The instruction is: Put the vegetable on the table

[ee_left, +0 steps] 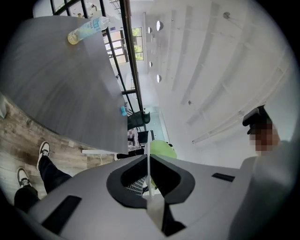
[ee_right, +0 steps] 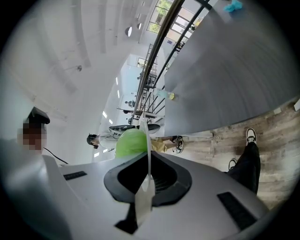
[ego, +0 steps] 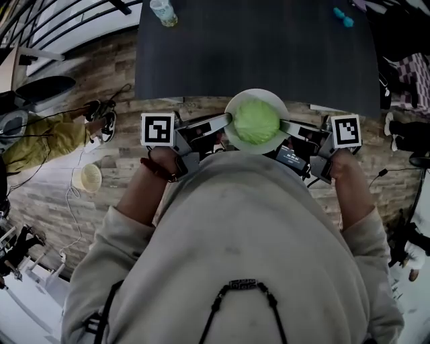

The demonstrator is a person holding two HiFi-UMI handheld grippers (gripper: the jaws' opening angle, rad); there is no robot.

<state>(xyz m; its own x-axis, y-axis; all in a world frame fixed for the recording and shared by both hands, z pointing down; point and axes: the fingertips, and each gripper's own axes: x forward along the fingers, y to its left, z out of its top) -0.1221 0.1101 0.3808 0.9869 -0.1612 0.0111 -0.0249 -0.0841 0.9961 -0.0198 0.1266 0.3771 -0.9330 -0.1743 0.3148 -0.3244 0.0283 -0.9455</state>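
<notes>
A pale green cabbage [ego: 255,121] lies on a white plate [ego: 269,145] that hangs in the air just short of the dark grey table [ego: 255,54]. My left gripper [ego: 228,121] is shut on the plate's left rim and my right gripper [ego: 284,125] is shut on its right rim. In the left gripper view the rim shows as a thin white edge [ee_left: 148,157] pinched between the jaws of the left gripper [ee_left: 148,163], with the cabbage [ee_left: 162,149] beyond. In the right gripper view the right gripper [ee_right: 149,158] clamps the plate's edge [ee_right: 148,140], beside the cabbage [ee_right: 130,142].
A plastic bottle [ego: 163,12] stands at the table's far left corner and a small blue object [ego: 343,17] at its far right. On the wooden floor to the left are a person in yellow clothes [ego: 40,138] and a round cup [ego: 89,177]. Another person's legs [ego: 403,127] are at the right.
</notes>
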